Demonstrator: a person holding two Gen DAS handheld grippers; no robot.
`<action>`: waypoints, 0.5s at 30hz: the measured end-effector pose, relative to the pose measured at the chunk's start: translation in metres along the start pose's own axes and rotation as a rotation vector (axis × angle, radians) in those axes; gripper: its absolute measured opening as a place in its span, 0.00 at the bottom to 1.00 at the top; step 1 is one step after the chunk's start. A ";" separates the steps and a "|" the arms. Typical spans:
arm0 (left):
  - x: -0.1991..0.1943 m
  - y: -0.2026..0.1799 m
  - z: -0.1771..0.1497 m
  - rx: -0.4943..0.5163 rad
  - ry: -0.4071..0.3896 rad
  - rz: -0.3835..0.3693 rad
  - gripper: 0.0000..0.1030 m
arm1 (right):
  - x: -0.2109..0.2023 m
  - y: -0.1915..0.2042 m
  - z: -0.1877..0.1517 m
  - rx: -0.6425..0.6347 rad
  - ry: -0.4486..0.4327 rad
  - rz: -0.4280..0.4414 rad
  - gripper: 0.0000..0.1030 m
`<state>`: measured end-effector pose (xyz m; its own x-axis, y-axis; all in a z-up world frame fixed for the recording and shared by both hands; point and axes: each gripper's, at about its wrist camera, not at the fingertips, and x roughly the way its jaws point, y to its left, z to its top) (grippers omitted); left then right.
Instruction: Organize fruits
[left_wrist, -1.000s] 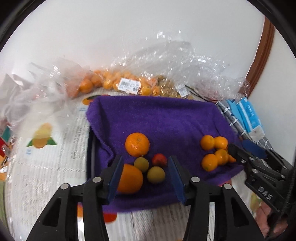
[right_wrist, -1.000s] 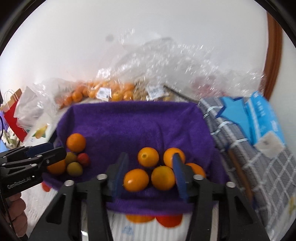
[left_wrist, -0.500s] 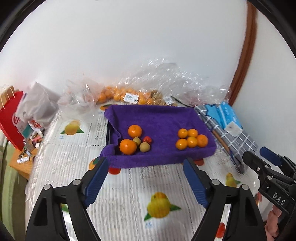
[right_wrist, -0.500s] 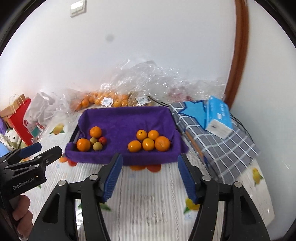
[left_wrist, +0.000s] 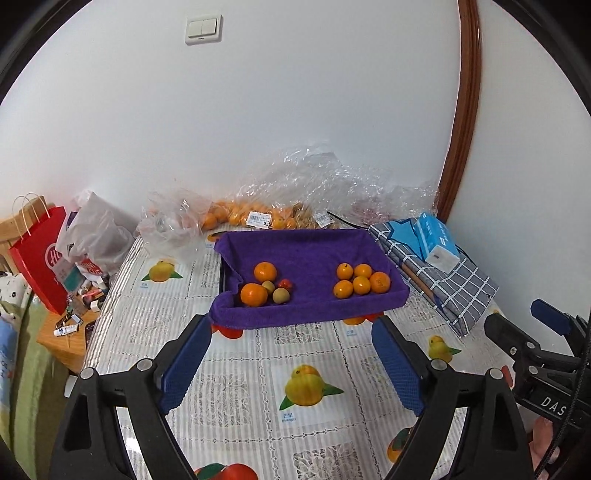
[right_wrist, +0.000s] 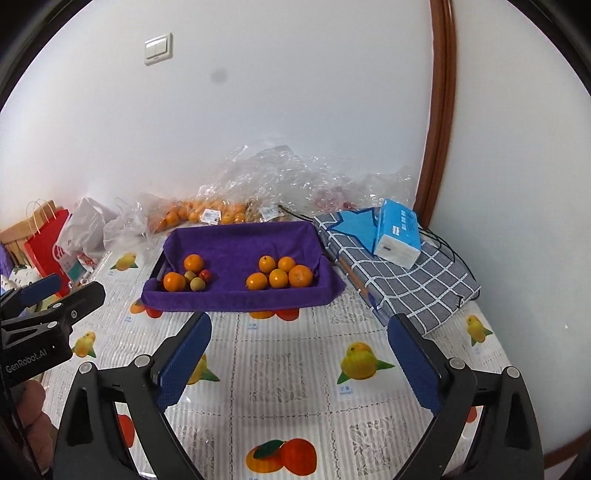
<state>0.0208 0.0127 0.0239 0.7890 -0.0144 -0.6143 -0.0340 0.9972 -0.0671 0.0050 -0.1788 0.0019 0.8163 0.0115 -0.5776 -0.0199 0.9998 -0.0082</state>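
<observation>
Both jaws stand spread and empty: the left gripper (left_wrist: 291, 354) and the right gripper (right_wrist: 299, 354) hang over the fruit-print tablecloth (right_wrist: 295, 369), well apart from the fruit. Farther off, the purple-lined tray (right_wrist: 236, 295) holds two groups: two oranges, two greenish fruits and one red one (right_wrist: 205, 274) on its left, five oranges (right_wrist: 279, 277) on its right. Sorting looks finished, I judge; otherwise the next move is a reach forward.
</observation>
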 end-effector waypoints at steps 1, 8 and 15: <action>-0.001 0.000 0.000 0.001 0.002 0.003 0.86 | -0.002 -0.001 0.000 0.000 -0.003 -0.001 0.93; -0.002 -0.002 -0.003 0.002 0.004 0.009 0.86 | -0.006 -0.001 -0.003 0.010 0.001 -0.003 0.93; -0.003 -0.003 -0.003 0.000 0.005 0.011 0.86 | -0.006 -0.001 -0.004 0.010 0.003 -0.004 0.93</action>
<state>0.0162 0.0094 0.0233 0.7853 -0.0035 -0.6192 -0.0427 0.9973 -0.0597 -0.0023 -0.1802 0.0021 0.8144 0.0074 -0.5803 -0.0110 0.9999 -0.0027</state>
